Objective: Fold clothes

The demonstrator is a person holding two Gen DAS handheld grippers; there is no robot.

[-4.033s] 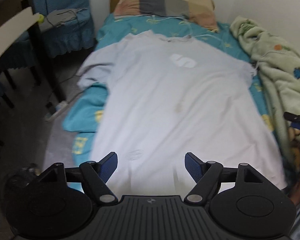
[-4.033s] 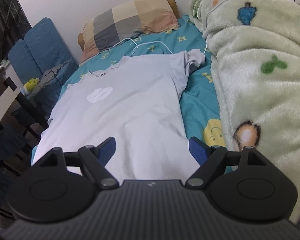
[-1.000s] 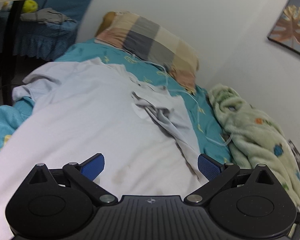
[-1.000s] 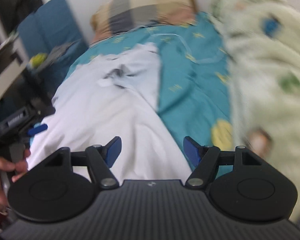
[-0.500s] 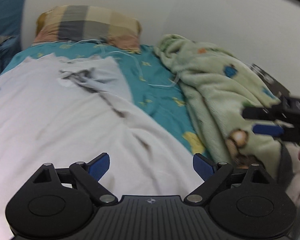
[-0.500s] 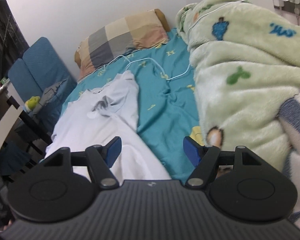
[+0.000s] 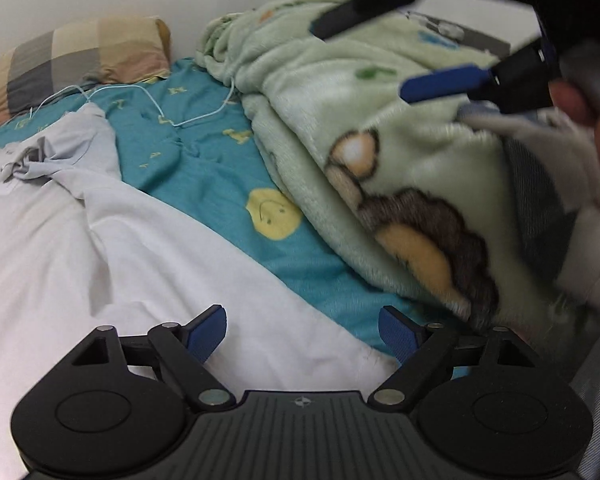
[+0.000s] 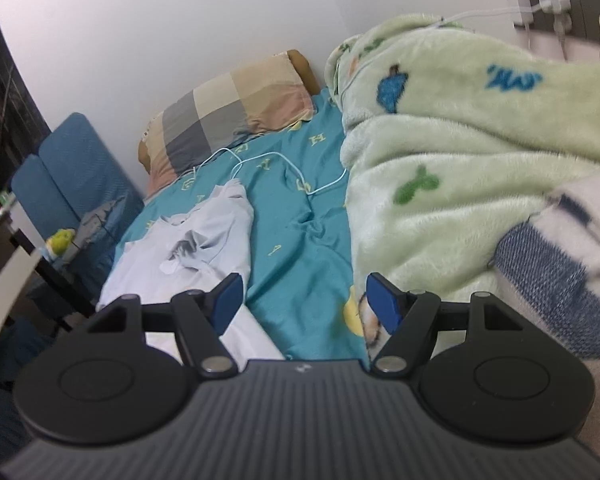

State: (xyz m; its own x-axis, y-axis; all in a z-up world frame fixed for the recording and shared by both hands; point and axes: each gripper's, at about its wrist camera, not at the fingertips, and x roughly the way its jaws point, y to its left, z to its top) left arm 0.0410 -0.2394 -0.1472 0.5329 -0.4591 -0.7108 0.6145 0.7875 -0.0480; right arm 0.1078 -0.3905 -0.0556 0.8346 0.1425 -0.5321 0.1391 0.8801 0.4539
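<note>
The white T-shirt (image 7: 112, 256) lies spread along the left side of the bed (image 7: 204, 152), its body flat on the teal sheet, so it is laid out ready for folding; its far sleeve (image 7: 52, 156) is thrown inward over the chest and bunched near the collar, which reads as a first fold made roughly and likely needing to be smoothed. The left gripper (image 7: 302, 332) hovers low over the near hem, jaws spread wide and gripping nothing, placed where it could pinch that right-hand edge next. A white cable (image 7: 156, 108) trails across the sheet towards the checked pillow (image 7: 76, 56) at the head of the bed, clear of the shirt's body. Along the right edge of the bed a green fleece blanket (image 7: 380, 128) is heaped out of the way. The right gripper (image 8: 302, 300), also wide and empty, is held up above that blanket and the bare sheet beside the shirt.
</note>
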